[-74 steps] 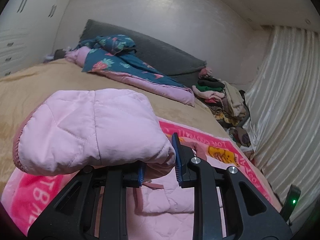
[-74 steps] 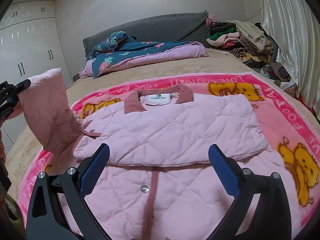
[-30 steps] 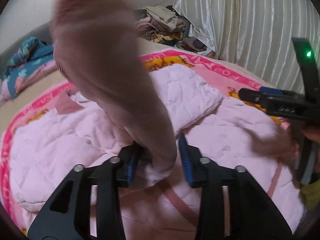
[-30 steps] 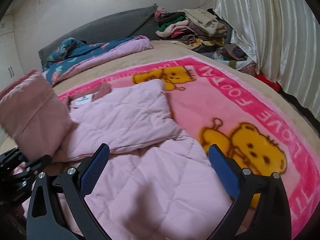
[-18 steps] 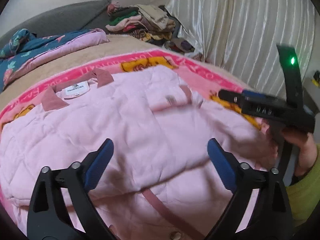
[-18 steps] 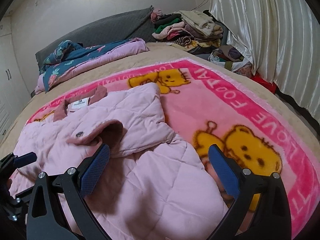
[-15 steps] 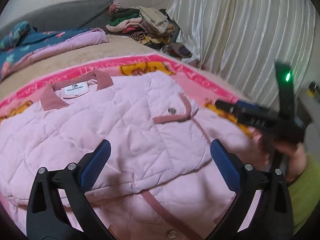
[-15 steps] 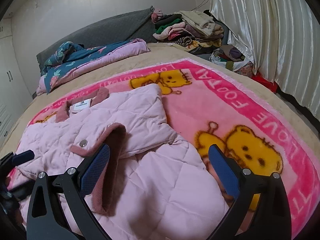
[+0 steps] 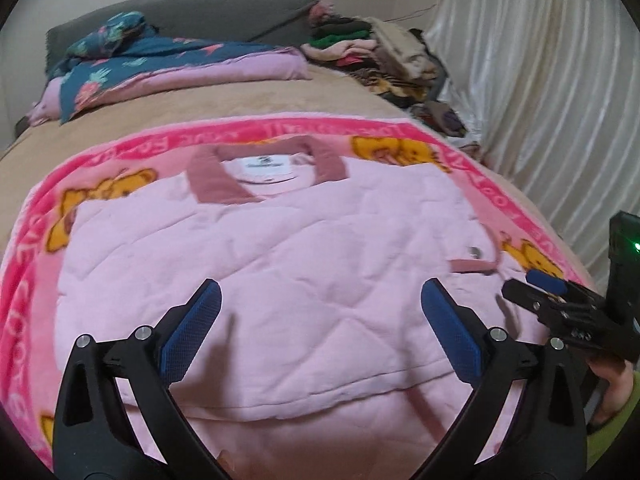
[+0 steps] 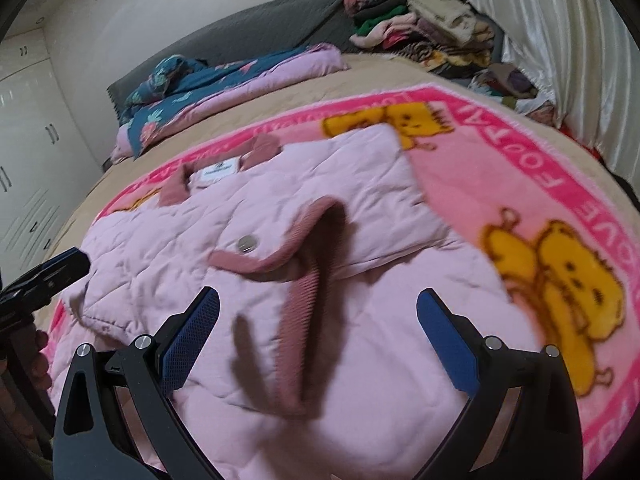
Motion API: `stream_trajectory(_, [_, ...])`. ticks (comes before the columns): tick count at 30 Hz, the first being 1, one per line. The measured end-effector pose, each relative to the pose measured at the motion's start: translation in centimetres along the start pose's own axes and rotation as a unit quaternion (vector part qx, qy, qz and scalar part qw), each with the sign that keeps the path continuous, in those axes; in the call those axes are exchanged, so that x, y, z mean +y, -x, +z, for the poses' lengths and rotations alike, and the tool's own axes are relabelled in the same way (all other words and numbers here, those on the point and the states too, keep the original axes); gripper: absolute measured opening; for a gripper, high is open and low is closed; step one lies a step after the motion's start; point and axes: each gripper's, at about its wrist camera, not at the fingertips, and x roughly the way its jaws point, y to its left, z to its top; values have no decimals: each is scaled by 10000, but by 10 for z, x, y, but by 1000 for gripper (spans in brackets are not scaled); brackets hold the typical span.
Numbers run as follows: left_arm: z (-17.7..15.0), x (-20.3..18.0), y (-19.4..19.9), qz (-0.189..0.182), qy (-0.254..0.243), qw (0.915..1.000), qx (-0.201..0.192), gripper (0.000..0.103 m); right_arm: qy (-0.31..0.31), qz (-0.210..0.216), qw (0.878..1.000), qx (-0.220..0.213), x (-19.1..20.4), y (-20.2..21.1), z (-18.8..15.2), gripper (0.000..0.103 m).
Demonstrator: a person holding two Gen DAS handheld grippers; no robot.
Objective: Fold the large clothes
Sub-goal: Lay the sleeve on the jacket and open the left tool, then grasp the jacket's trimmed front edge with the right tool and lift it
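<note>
Both tools are spread wide and grip nothing. The left tool hovers over the pink quilted jacket, which lies on the bear blanket on the bed. The right tool hangs above the folded-in sleeve cuff.

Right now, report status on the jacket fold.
Left gripper open, empty. Right gripper open, empty. Pink quilted jacket flat on blanket, sleeves folded across. Nothing in the way.
</note>
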Motion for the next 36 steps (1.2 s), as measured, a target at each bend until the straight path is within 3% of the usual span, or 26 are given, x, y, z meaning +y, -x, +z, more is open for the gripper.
stream_trajectory(5, [0,21,0,24,369,9993,16,93,-41,121,9993,347,9,-26,-4,98])
stream_trajectory(8, [0,30,1,150,477,9987,-8,93,-142,416,9981,432,9,-36,-6,97])
stream_trajectory(9, [1,34,2,186,528,9984,-28,93,-211,520,9974,459,8,-39,-6,90])
stream_trajectory(10, [1,37,2,203,566,9982,-38,93,-223,707,9961,484,9,-41,-7,72])
stream_trajectory(11, [2,40,3,216,621,9978,-51,93,-192,792,9955,483,11,-41,-7,66])
stream_trajectory(13, [3,45,4,215,702,9973,-70,93,36,820,9960,360,20,-35,-5,39])
stream_trajectory(16, [4,50,7,324,732,9967,-107,93,357,726,9967,47,31,-22,2,22])
stream_trajectory(24, [7,63,19,575,805,9948,-231,93,1136,270,9902,-770,62,-1,40,19])
stream_trajectory(36, [11,86,36,802,1035,9905,-411,93,1463,-6,9839,-1030,79,-13,79,19])
